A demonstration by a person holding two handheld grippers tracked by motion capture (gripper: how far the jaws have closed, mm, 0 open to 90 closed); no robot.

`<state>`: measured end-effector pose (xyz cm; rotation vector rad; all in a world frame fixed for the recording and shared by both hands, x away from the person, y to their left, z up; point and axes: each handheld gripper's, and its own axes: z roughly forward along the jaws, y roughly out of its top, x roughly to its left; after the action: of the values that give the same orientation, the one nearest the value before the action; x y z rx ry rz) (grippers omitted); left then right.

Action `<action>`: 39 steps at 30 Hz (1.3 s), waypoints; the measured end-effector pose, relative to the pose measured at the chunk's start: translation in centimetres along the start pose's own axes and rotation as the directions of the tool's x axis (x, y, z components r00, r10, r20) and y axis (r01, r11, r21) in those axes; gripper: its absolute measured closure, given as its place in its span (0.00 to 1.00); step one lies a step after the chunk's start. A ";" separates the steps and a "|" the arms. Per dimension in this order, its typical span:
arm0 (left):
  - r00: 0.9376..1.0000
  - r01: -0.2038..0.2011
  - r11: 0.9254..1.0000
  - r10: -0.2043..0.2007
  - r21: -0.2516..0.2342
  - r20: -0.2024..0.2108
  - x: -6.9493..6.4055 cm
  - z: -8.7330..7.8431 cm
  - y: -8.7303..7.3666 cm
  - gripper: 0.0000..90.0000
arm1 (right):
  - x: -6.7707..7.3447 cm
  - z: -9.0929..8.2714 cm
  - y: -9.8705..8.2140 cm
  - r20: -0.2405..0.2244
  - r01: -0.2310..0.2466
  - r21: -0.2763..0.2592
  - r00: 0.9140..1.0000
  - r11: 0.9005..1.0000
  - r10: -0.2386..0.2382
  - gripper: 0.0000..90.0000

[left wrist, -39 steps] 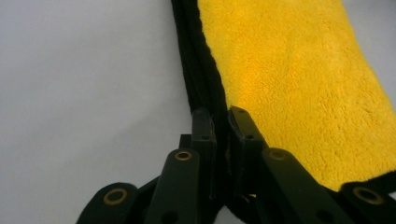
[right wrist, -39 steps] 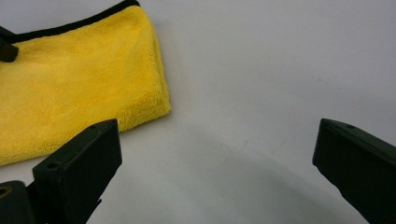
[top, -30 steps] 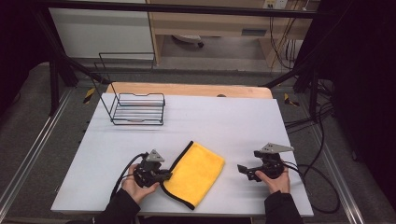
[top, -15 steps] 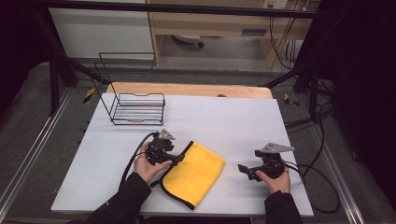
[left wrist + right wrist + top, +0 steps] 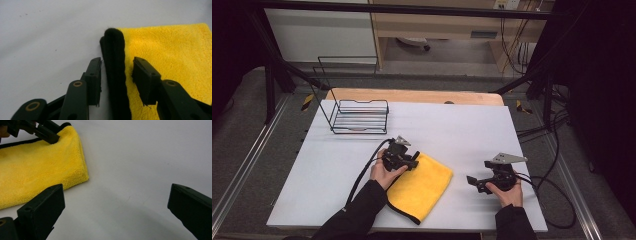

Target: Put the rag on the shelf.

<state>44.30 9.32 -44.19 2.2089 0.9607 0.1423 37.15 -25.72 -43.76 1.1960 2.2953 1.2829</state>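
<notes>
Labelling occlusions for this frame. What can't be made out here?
- High view: left gripper jaws too small to judge.
- High view: near-left part of the folded yellow cloth with black edging is behind the person's left hand.
- Left gripper view: cloth's underside hidden; near end cut off by the bottom edge.
- High view: anything in the black wire basket too small.

Looking down and forward from above the near edge of the white table (image 5: 462, 125), taking in the whole top, the wire rack (image 5: 360, 116) at the far left and the floor beyond. Riding low and very close between the left gripper (image 5: 117, 75) jaws, facing the black-edged corner of the yellow cloth (image 5: 170, 50). Sitting just above the tabletop on the right gripper (image 5: 115, 207), facing across bare table toward the same cloth corner, sharing it with both other views.
</notes>
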 end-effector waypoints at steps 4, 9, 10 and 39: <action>1.000 0.004 1.000 -0.004 0.002 0.007 -0.3 0.3 0.1 0.68 | 0.0 0.0 0.0 -0.001 -0.001 -0.002 1.000 1.000 0.001 0.02; 1.000 0.008 1.000 -0.008 0.008 0.011 -0.2 0.3 0.1 0.69 | 0.0 0.1 0.0 -0.004 -0.004 -0.001 1.000 1.000 0.004 0.02; 1.000 0.013 1.000 -0.013 0.010 0.014 -0.3 0.3 0.1 0.69 | 0.0 0.1 0.0 -0.004 -0.004 -0.001 1.000 1.000 0.004 0.02; 0.995 0.064 0.995 -0.069 -0.075 -0.066 0.5 -5.6 -2.1 0.91 | 0.5 0.2 0.2 -0.006 -0.001 -0.004 1.000 1.000 0.001 0.02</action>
<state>41.39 13.76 -41.47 2.1148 1.0491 0.2203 37.06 -25.18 -43.64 1.1934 2.2957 1.2927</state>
